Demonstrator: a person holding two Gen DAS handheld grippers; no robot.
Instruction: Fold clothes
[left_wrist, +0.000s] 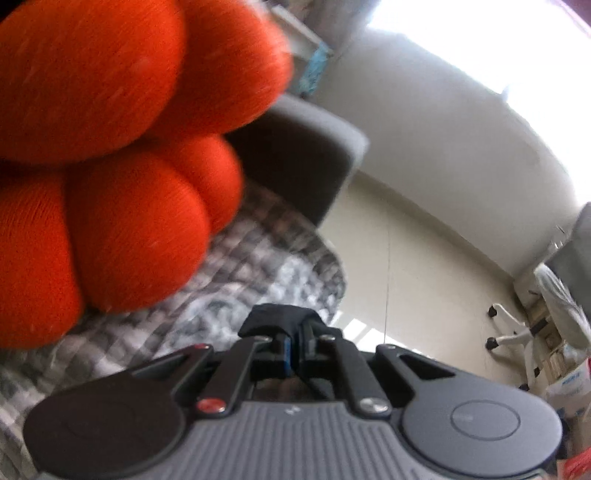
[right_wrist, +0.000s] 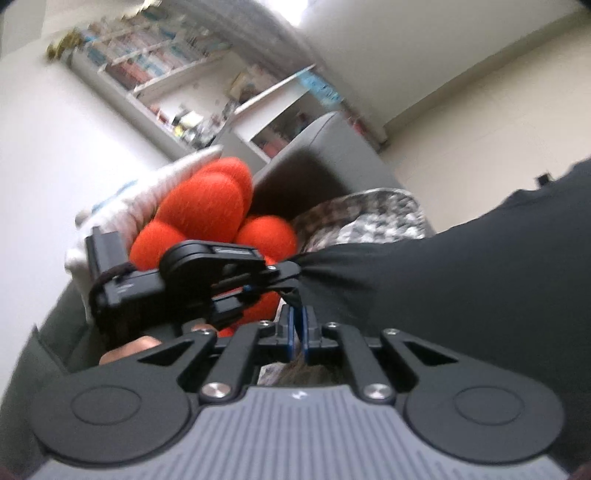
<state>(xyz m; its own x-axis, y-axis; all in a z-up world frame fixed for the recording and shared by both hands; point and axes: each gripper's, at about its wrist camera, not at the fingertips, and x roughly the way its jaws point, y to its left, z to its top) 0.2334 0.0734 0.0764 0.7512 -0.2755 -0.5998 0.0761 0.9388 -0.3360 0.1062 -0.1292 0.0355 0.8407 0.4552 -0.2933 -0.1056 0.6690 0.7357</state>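
A black garment (right_wrist: 461, 295) hangs stretched across the right of the right wrist view, gathered to a point at its left end. My left gripper (right_wrist: 293, 275), seen from the side there, is shut on that gathered end. In its own view the left gripper (left_wrist: 295, 332) pinches a bunch of the same black garment (left_wrist: 280, 319) between its blue pads. My right gripper (right_wrist: 297, 319) is shut just below, with an edge of the cloth running down between its fingertips. A hand shows behind the left gripper's handle.
An orange knot cushion (left_wrist: 110, 129) sits close on the left, also seen as the orange cushion (right_wrist: 207, 214). A grey checked blanket (left_wrist: 258, 266) covers the grey sofa (right_wrist: 332, 155). A bookshelf (right_wrist: 177, 74) stands behind. A white office chair (left_wrist: 517, 332) stands on the pale floor.
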